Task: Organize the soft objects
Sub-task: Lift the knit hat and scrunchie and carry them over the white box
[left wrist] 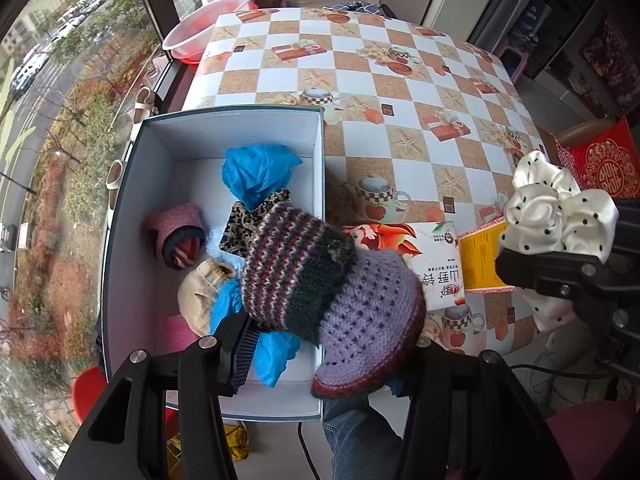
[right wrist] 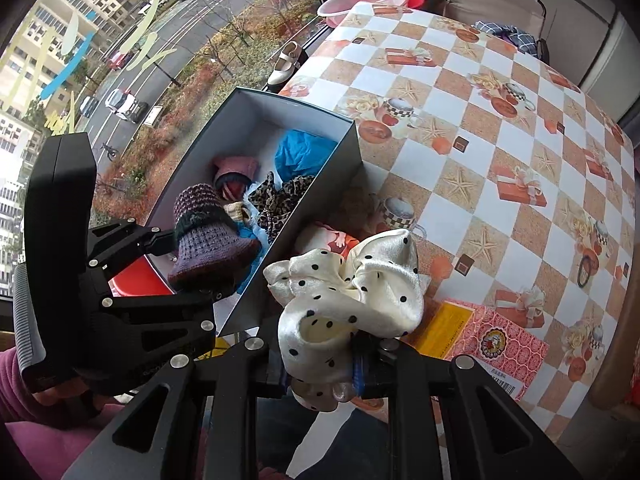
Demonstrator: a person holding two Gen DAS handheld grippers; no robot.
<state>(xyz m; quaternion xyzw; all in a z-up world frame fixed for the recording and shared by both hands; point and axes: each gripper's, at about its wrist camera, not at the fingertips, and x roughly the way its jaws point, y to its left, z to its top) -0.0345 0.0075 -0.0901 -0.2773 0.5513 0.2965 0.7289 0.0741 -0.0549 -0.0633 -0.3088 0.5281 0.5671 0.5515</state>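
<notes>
My left gripper (left wrist: 328, 344) is shut on a knitted purple and striped hat (left wrist: 320, 276), held over the near right corner of an open white box (left wrist: 156, 160). The box holds a blue cloth (left wrist: 256, 172), a leopard-print piece (left wrist: 252, 220), a pink knit item (left wrist: 176, 236) and a beige one (left wrist: 200, 296). My right gripper (right wrist: 320, 364) is shut on a white satin scrunchie with black dots (right wrist: 352, 292), held right of the box (right wrist: 320, 184) above the table edge. The left gripper with the hat (right wrist: 208, 248) shows in the right wrist view; the scrunchie (left wrist: 560, 212) shows in the left wrist view.
The checkered tablecloth (left wrist: 400, 80) covers the table. A printed carton (left wrist: 436, 264) and a yellow and pink box (right wrist: 492, 332) lie near the front edge. A black hair tie (right wrist: 586, 268) lies at the right. A pink basin (left wrist: 204, 28) sits beyond the far left corner by the window.
</notes>
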